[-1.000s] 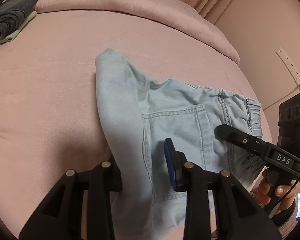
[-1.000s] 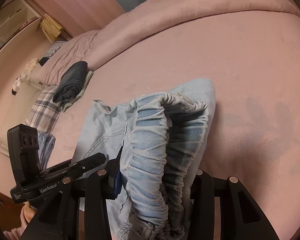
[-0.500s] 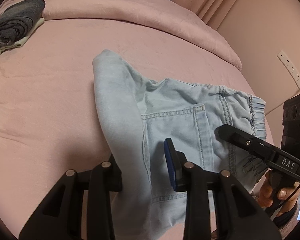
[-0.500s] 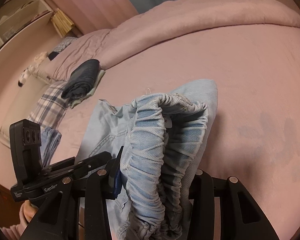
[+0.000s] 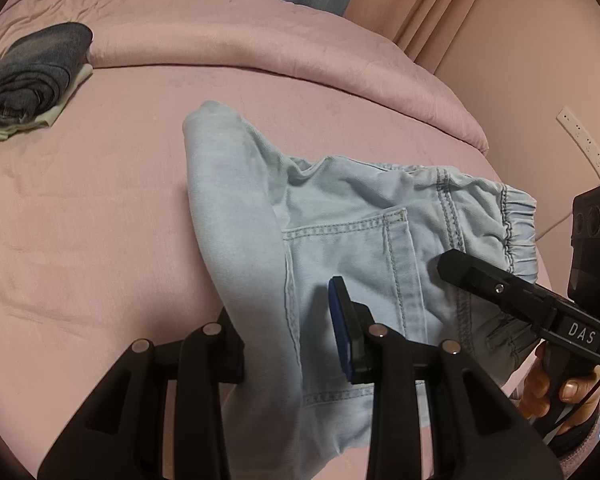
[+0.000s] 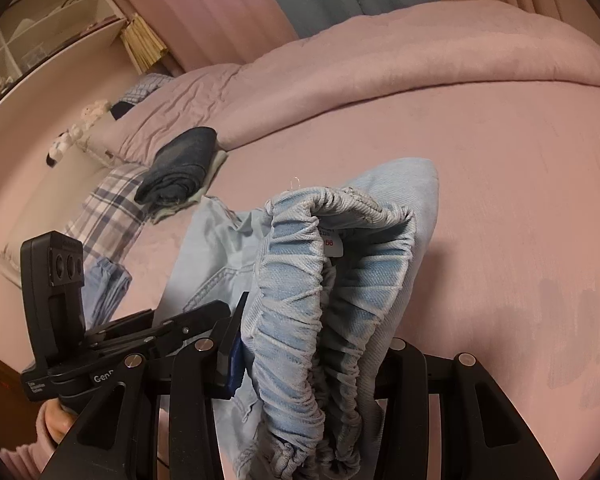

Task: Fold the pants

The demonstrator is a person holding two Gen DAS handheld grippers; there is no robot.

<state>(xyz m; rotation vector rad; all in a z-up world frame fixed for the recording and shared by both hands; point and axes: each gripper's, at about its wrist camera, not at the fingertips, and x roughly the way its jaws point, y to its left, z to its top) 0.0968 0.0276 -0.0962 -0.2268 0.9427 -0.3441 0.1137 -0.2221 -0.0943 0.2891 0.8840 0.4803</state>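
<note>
Left wrist view: at the far left edge a dark folded garment [image 5: 32, 72] lies on a pale cloth on the pink bed [image 5: 100, 220], near the rolled-back pink duvet [image 5: 260, 48]. Toward the middle, the light blue denim pants [image 5: 340, 216] are bunched on the bed, one folded part rising from the sheet down into the left gripper [image 5: 288, 344], whose jaws are clenched on that fabric, the blue pad of one finger showing against the back pocket. To the right the elastic waistband reaches the other handheld tool, gripped by a hand [image 5: 556, 384], with a white power strip [image 5: 584, 140] on the wall behind. In the right wrist view, shelves [image 6: 40, 32] stand at the upper left, then a plaid cloth [image 6: 108, 208] and the dark folded garment [image 6: 180, 164] lie on the bed [image 6: 500, 200]. Low at the left sits the left gripper's body [image 6: 100, 328], held by a hand [image 6: 56, 420]. In the middle the pants [image 6: 340, 280] hang gathered with the waistband open and a white label showing inside; the right gripper [image 6: 316, 360] has its jaws clamped on this elastic waistband. Bare pink sheet fills the right.
</note>
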